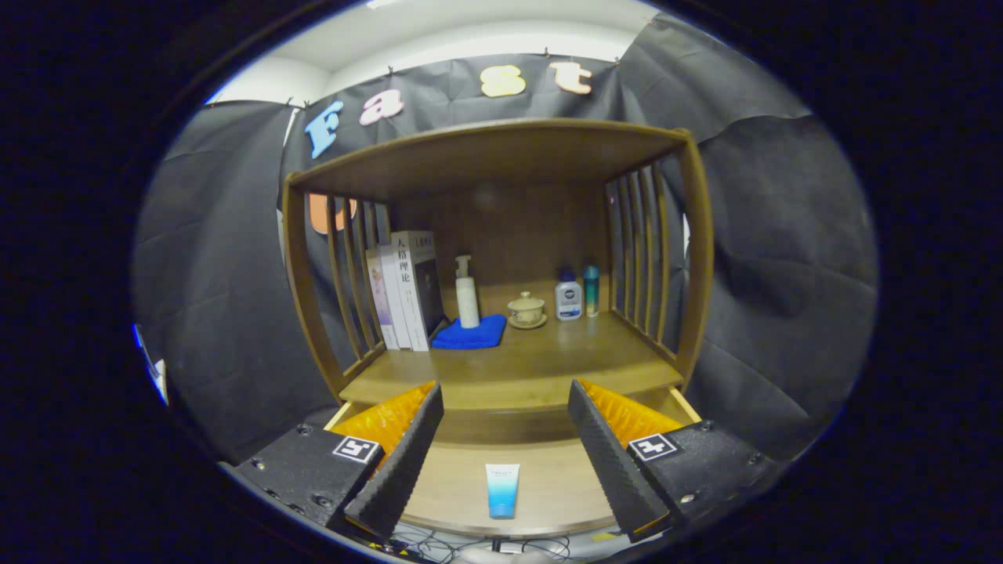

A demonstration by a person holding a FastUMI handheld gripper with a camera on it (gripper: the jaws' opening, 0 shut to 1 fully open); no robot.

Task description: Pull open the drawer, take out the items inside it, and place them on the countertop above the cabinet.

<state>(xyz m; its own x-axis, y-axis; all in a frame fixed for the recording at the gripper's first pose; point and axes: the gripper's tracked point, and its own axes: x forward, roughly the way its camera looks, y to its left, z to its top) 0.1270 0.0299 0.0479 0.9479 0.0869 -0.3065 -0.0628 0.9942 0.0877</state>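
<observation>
The wooden drawer stands pulled out below the cabinet's countertop. A blue-and-white tube lies flat on the drawer's floor, between my two fingers and a little below them. My gripper is open, its fingers spread wide over the drawer with nothing held. The countertop lies just beyond the fingertips, under the wooden shelf frame.
On the countertop stand several books at the left, a white pump bottle on a blue cloth, a lidded cup on a saucer, and two small bottles. Slatted side rails bound the countertop. Cables lie below the drawer.
</observation>
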